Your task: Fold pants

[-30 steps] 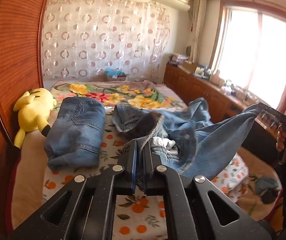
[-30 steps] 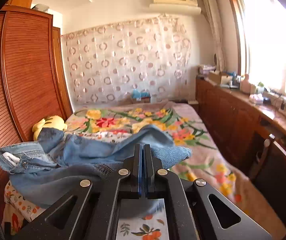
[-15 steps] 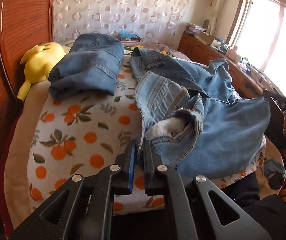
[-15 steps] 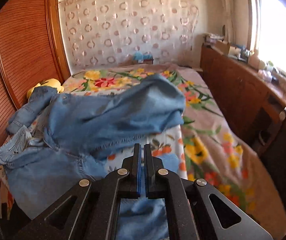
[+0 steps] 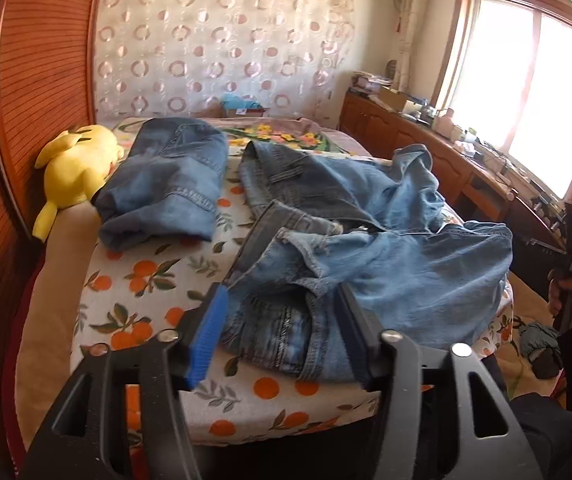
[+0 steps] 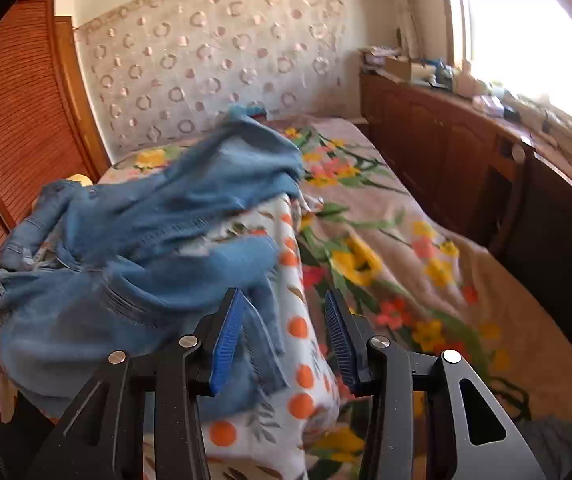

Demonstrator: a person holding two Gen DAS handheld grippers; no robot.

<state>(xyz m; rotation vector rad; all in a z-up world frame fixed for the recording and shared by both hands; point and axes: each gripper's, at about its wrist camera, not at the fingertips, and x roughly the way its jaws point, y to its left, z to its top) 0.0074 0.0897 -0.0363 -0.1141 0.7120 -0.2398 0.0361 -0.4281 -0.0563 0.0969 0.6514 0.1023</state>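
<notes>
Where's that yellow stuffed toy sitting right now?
In the left wrist view, the yellow plush toy lies at the far left edge of the bed, against the wooden wardrobe door and right beside the folded jeans.

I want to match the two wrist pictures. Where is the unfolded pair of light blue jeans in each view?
Left wrist view: the unfolded jeans lie centre and right on the orange-print sheet, waistband between the open left tool fingers.
Right wrist view: the jeans fill the left half, one edge by the open right tool.
Shared landmark: the circle-pattern curtain.
</notes>
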